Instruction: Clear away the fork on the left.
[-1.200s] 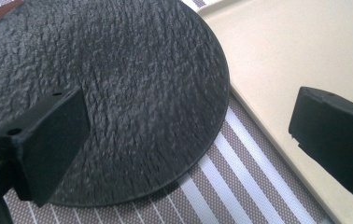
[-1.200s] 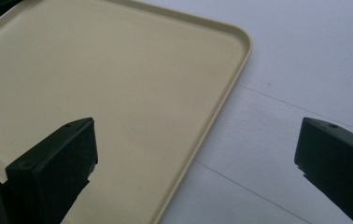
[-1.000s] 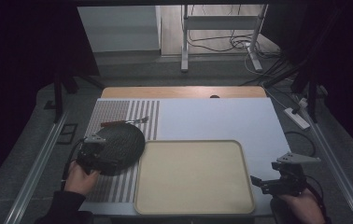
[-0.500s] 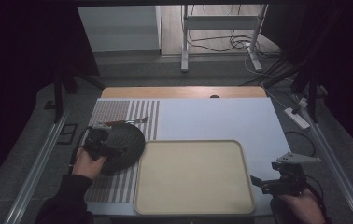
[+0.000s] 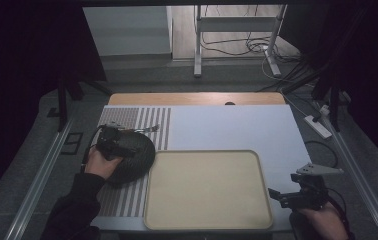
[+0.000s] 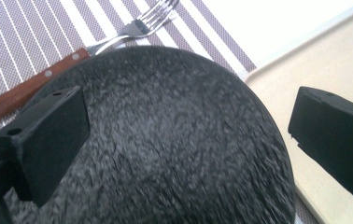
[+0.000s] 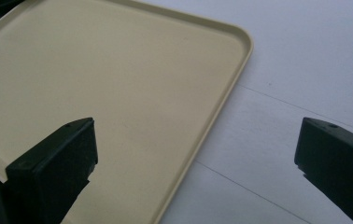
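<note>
A round dark speckled plate point(image 5: 138, 159) lies on the striped placemat point(image 5: 127, 200) at the table's left. My left gripper point(image 5: 126, 145) hovers over the plate's left part, open. In the left gripper view its jaws stand wide apart above the plate point(image 6: 179, 154) and touch nothing. A fork point(image 6: 137, 25) with a wooden handle lies just past the plate's far rim, seen from above as the fork point(image 5: 148, 130). My right gripper point(image 5: 278, 195) rests open near the front right corner, beside the beige tray point(image 5: 207, 190), with the tray's rim between its jaws.
The beige tray point(image 7: 118, 79) holds nothing and lies right of the plate; its corner point(image 6: 333, 60) nearly meets the plate's rim. A white cover point(image 5: 232, 125) spreads over the rest of the table. Metal rails run along both sides, and cables and a power strip point(image 5: 318, 126) lie beyond.
My left hand and gripper have moved forward, from the plate's near left edge to over the plate. The right gripper has stayed put.
</note>
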